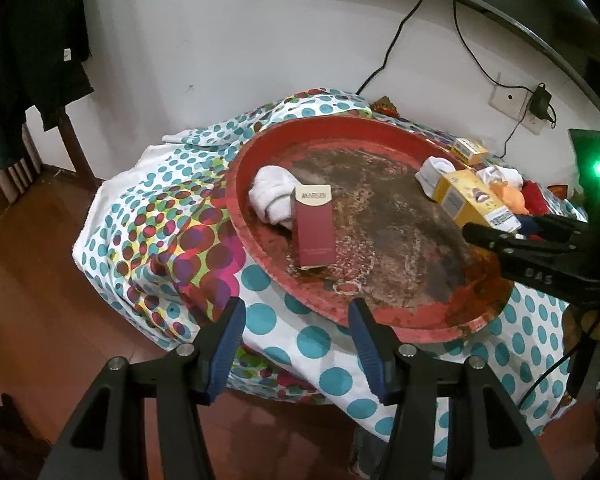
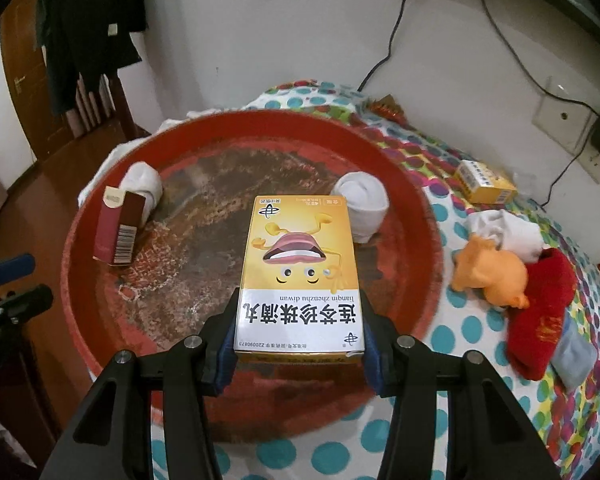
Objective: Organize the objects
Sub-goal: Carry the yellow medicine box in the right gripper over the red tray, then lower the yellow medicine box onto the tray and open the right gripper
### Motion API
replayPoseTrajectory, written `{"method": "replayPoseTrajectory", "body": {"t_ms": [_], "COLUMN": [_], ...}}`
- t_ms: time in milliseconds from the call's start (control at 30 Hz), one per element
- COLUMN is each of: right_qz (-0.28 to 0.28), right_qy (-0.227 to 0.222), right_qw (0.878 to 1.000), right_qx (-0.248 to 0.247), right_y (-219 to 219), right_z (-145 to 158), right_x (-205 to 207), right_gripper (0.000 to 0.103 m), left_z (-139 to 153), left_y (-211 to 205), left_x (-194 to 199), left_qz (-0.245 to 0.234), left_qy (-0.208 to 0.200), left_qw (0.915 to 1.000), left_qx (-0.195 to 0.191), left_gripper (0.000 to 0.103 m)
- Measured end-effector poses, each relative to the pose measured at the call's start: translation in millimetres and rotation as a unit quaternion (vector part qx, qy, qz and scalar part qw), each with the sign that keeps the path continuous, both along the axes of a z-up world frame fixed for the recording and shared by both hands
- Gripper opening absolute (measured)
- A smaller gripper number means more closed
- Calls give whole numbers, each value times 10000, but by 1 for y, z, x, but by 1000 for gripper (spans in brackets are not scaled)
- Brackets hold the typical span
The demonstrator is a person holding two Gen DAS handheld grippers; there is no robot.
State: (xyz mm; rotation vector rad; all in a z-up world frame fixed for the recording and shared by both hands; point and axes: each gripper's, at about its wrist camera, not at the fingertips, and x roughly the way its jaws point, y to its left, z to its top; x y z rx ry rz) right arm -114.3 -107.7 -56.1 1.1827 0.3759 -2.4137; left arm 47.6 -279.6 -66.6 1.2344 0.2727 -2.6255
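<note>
Pinching the near end of a yellow medicine box (image 2: 300, 272), the right claw (image 2: 298, 344) holds it above the red round tray (image 2: 412, 216), its blue pads pressed on the two long side faces. The box's long axis runs straight away from the claw, toward 12 o'clock in the right wrist view, with the printed face up and the far end hanging over the tray's middle. Whether that far end touches the tray floor cannot be told.

Inside the tray, a dark red carton (image 2: 118, 228) stands toward 10 o'clock from the held box, with a rolled white sock (image 2: 144, 180) just behind it. A second rolled white sock (image 2: 362, 200) lies just beside the box's far right corner, at about 1 o'clock. That is the relation the set-down turns on, I judge: bare floor lies ahead and to the left, while the sock crowds the right.

Outside the tray, on the dotted cloth (image 2: 452, 332), wait a smaller yellow box (image 2: 486, 182), an orange toy (image 2: 488, 276), a red sock (image 2: 540, 312) and a loose white sock (image 2: 508, 232).

The left claw (image 1: 296, 344) stands spread and empty near the tray's rim at 6 o'clock in its own view. It is the nearer one to the red carton, while the right is nearer the leftover items.
</note>
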Motion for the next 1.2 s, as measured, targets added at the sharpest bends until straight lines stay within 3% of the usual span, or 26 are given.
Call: {"method": "replayPoseTrajectory", "body": {"t_ms": [467,1033,1133,1200], "right_qz": [-118,-183,-193,-199], "right_qy": [-261,-350,-342,-295], "right_qw": [9996,9990,9989,9990], "right_qx": [78,192,260,275], "right_y": [-20,-24,-25,-24], "right_z": [-25,-34,-35,-35], "right_x": [-17,-19,-18,-17], "right_gripper": [47,49,52,63], "left_z": [4,6,6,6], "left_y": [-1,-1,-1,-1], "left_x": [2,1,1,1], "left_qz": [234,252,261,255], "left_qy": [26,54,41,45], "left_qw": [9990,9990,9989,9990], "left_qx": [-379,-374,-381,-355], "left_gripper": [55,55,55,55]}}
